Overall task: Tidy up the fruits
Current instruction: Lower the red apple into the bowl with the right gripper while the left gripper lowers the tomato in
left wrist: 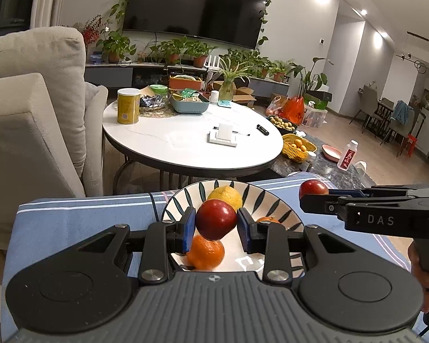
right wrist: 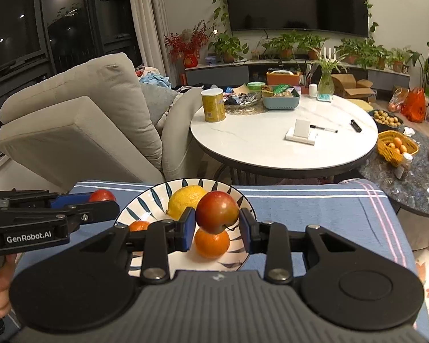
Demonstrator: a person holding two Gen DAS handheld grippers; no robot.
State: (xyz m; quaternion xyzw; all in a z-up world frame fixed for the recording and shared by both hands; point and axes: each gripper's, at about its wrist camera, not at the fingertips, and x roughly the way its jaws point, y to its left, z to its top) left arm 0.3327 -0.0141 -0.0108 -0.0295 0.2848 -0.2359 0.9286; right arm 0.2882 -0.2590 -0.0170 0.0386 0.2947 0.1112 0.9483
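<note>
Living-room clutter fills the background: a dark wall television [left wrist: 197, 5], a row of potted plants [left wrist: 174, 50] beneath it, a beige sofa [left wrist: 28, 108] at the left, and a round white worktop [left wrist: 186, 140] carrying a yellow canister [left wrist: 127, 106] and a blue-grey tray [left wrist: 189, 103]. Closer in, a blue striped cloth [left wrist: 80, 220] covers the surface on which a leaf-patterned bowl [left wrist: 260, 197] sits. Inside the bowl lie a yellow lemon [left wrist: 227, 195], an orange [left wrist: 206, 253] toward its near side, and a second orange [right wrist: 138, 225] partly hidden behind the tong arms. The left tongs [left wrist: 216, 224] pinch a red apple [left wrist: 216, 219] between their blue pads [left wrist: 189, 228], holding it above the bowl, directly over the near orange. The right tongs [right wrist: 217, 223] likewise pinch a second red apple [right wrist: 217, 212] between their pads, also raised over the bowl, in front of the lemon and above an orange. In the left wrist view the right tongs reach in from the right edge with their apple [left wrist: 313, 189] showing at the tip, beside the bowl's rim; in the right wrist view the left tongs come in from the left edge the same way, their apple [right wrist: 102, 195] peeking over the pads. A yellow basket [left wrist: 297, 147] of small oranges stands on a dark stone worktop [left wrist: 340, 174] farther right.
</note>
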